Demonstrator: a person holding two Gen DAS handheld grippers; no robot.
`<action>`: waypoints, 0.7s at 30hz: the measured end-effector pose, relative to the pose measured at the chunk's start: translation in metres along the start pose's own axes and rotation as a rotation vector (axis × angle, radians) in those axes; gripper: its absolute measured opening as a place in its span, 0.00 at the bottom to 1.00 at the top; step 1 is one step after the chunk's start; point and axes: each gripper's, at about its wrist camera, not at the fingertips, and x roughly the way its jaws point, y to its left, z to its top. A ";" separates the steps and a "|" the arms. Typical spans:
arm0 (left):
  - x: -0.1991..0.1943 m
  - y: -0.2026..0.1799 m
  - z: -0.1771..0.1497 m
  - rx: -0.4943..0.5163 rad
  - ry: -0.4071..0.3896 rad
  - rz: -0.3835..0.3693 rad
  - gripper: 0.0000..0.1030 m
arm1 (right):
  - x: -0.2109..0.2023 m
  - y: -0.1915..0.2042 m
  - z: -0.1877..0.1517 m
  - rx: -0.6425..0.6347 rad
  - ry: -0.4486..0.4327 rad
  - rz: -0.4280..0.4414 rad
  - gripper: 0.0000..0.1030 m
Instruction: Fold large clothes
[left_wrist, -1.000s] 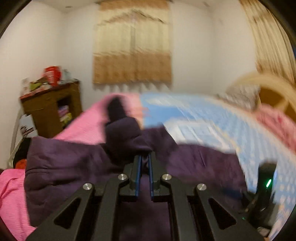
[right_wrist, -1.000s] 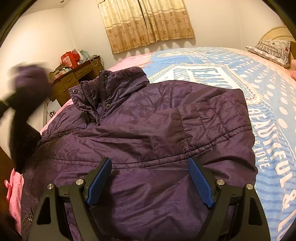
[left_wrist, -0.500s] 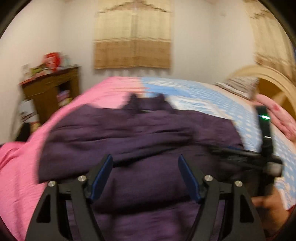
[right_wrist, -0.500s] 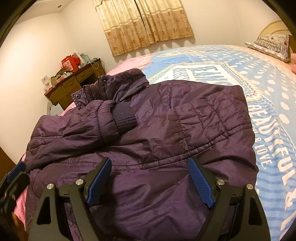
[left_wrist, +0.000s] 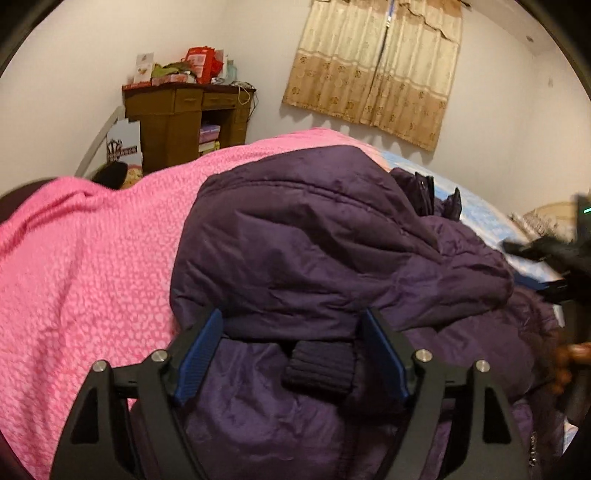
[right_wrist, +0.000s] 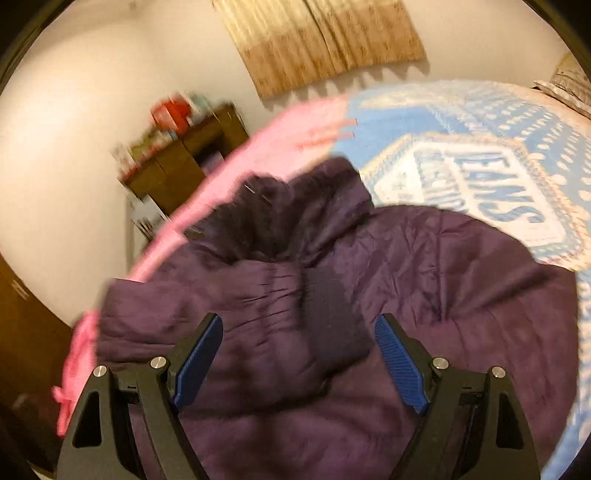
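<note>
Now that your left claw (left_wrist: 291, 354) has let go and its jaws are opening over the knit cuff (left_wrist: 319, 365) of the sleeve folded across the purple jacket (left_wrist: 314, 240) on the bed (left_wrist: 85, 258), your right view shows your right claw (right_wrist: 299, 365) spread wide, empty, hovering above that cuff, so the hem fold comes next.

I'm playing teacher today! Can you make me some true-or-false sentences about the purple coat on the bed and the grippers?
1. The purple coat lies on the bed, partly on a pink blanket. True.
2. The left gripper is squeezed shut on the coat. False: its jaws are opening, with the sleeve's dark knitted cuff loose between them.
3. The right gripper is open. True.
4. The curtain on the wall is blue. False: it is beige and tan.
5. A wooden desk with clutter on top stands beyond the bed. True.
</note>
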 end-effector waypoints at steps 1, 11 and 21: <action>0.000 0.001 0.000 -0.006 0.000 -0.007 0.79 | 0.010 -0.002 0.000 0.009 0.023 0.002 0.83; 0.004 0.003 0.002 -0.023 0.002 -0.014 0.80 | 0.010 0.053 0.001 -0.226 0.042 -0.054 0.46; 0.012 0.011 0.001 -0.065 0.023 0.016 0.88 | -0.147 0.081 0.016 -0.275 -0.359 -0.187 0.45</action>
